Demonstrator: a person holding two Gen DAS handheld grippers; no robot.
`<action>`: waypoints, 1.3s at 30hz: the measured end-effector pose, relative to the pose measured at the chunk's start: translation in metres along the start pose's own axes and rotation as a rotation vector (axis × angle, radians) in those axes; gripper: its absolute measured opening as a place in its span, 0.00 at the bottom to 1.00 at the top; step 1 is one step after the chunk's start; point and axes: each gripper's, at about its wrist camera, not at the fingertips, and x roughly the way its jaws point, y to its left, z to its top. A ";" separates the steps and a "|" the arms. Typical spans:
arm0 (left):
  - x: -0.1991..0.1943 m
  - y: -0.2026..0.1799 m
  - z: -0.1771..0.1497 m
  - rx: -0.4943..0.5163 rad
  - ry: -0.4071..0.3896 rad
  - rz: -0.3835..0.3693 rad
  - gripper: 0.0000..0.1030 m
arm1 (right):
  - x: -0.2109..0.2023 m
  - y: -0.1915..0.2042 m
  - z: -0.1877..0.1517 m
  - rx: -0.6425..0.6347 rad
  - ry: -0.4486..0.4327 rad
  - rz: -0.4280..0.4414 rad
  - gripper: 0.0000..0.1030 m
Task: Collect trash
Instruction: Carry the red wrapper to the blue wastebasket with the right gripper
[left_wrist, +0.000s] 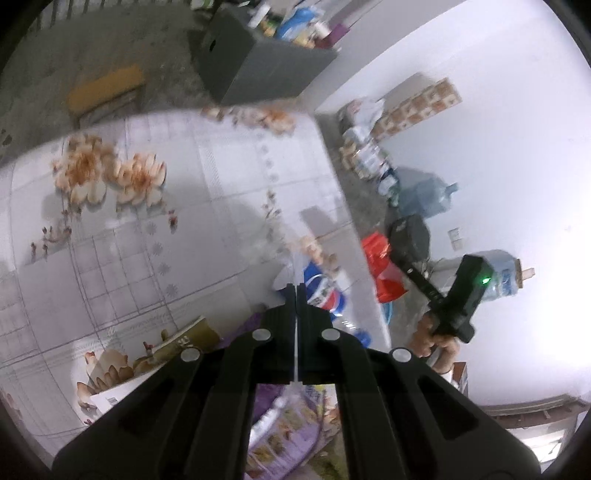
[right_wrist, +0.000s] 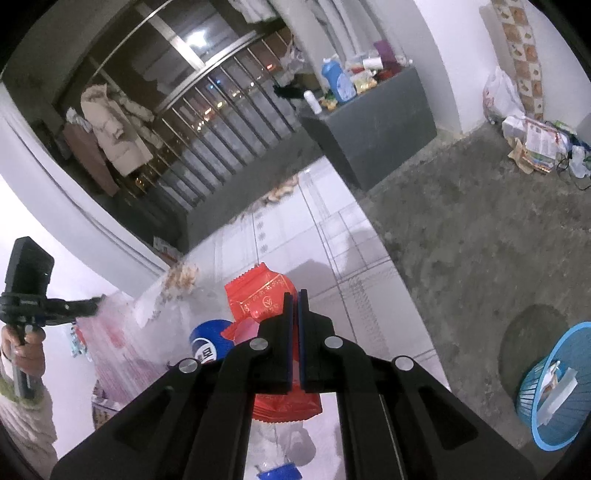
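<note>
A flower-patterned table (left_wrist: 184, 184) holds the trash. My left gripper (left_wrist: 296, 291) is shut on a thin clear plastic bag (right_wrist: 166, 314), seen edge-on as a pale line between its fingers. A Pepsi bottle (left_wrist: 323, 291) lies just past the tips, and a purple snack wrapper (left_wrist: 288, 424) lies under them. My right gripper (right_wrist: 295, 295) is shut on a red foil wrapper (right_wrist: 258, 299), held above the table edge with the bottle's blue label (right_wrist: 210, 339) beside it. Each view shows the other gripper: the right gripper (left_wrist: 397, 258) with the red wrapper (left_wrist: 384, 273), and the left gripper (right_wrist: 94, 304) at the bag's edge.
A blue mesh basket (right_wrist: 554, 387) with some rubbish stands on the concrete floor right of the table. A grey cabinet (right_wrist: 369, 125) loaded with bottles stands beyond the table's far end. A wooden stool (left_wrist: 107, 92), water jugs (left_wrist: 428, 195) and a brown paper cup (left_wrist: 184, 339) are nearby.
</note>
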 end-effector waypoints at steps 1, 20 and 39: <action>-0.006 -0.007 0.000 0.012 -0.015 -0.008 0.00 | -0.005 -0.001 0.000 0.004 -0.010 0.000 0.02; 0.116 -0.240 0.014 0.411 0.077 -0.018 0.00 | -0.173 -0.152 -0.049 0.293 -0.278 -0.205 0.02; 0.483 -0.406 -0.100 0.767 0.395 0.028 0.00 | -0.185 -0.373 -0.166 0.776 -0.188 -0.525 0.03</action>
